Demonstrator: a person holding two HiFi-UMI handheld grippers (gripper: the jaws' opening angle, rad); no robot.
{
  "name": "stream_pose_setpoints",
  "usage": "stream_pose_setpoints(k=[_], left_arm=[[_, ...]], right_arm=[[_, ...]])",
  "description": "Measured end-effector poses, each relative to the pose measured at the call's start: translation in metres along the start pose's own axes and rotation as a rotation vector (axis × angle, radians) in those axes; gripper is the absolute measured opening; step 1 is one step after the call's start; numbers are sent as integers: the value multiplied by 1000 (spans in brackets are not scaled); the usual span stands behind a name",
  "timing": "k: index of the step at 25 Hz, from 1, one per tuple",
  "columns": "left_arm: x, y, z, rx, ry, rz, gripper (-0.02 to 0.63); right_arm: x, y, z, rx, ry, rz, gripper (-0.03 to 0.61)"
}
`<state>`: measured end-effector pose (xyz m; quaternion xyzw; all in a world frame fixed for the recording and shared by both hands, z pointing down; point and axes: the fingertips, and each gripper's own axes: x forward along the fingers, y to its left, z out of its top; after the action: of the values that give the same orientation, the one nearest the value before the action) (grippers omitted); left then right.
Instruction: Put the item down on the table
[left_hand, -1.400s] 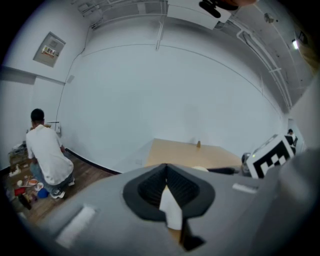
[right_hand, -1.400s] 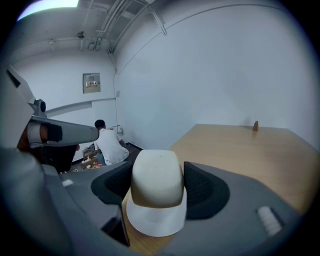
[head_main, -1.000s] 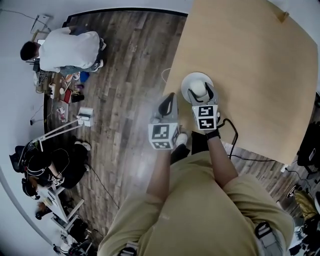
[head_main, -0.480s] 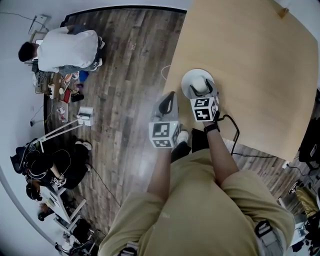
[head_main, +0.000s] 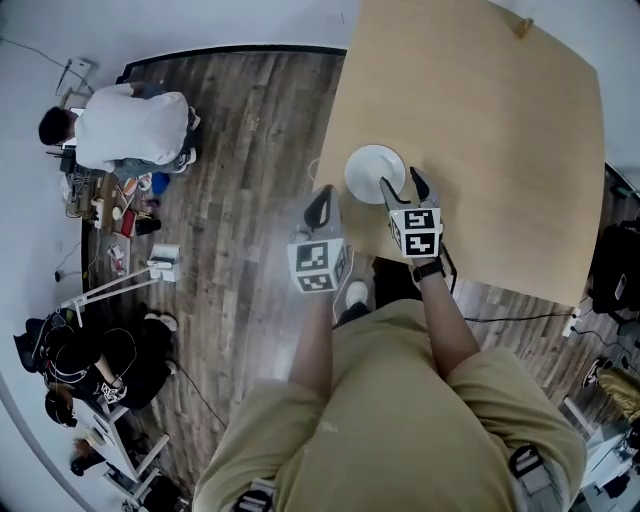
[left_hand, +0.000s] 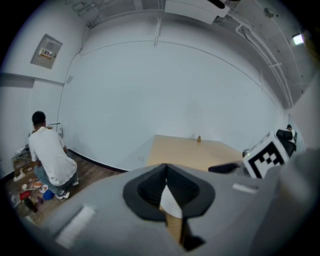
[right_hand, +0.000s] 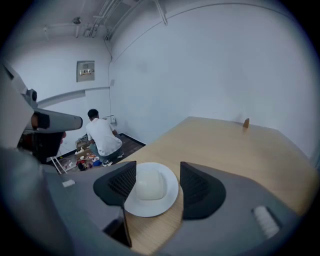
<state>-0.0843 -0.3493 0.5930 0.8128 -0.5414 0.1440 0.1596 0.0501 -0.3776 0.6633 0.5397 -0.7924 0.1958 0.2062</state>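
One second ago my right hand-held gripper (head_main: 402, 186) straddled the plate (head_main: 372, 172); now it has drawn back, jaws wide and empty, the plate resting free on the table (head_main: 500, 130) near its edge, so the put-down looks done; my left hand-held gripper (head_main: 320, 205) hangs closed beside the table.

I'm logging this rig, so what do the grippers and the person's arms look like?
The left gripper and the right gripper have grey bodies tapering to black ribbed jaws. Each carries a white cube with black square markers. The person wears a khaki short-sleeved shirt and a dark band on the right wrist.
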Motion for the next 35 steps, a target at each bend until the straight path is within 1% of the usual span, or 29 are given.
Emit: stream_pose_setpoints(k=[3, 6, 8, 12, 16, 20, 25, 35], left_arm=[[-4, -8, 18, 21, -52, -15, 3], [-14, -25, 53, 54, -122, -48, 2], [-26, -34, 68, 72, -140, -60, 2], [-41, -48, 87, 96, -158, -78, 3], [-59, -61, 106, 118, -199, -95, 3], [-73, -67, 121, 133, -238, -104, 3], [-84, -60, 129, 116, -257, -87, 3], [-83, -56, 133, 112, -289, -80, 2]], right_arm=[[-28, -5, 22, 17, -79, 8, 250], [-62, -4, 56, -17, -158, 3, 214], [-84, 0, 73, -31, -194, 6, 140], [-117, 0, 97, -36, -271, -12, 79], [-149, -3, 120, -35, -359, -47, 14], [-172, -1, 138, -55, -413, -67, 5], [-184, 5, 149, -112, -420, -110, 5], [-178, 10, 155, -116, -425, -102, 5]])
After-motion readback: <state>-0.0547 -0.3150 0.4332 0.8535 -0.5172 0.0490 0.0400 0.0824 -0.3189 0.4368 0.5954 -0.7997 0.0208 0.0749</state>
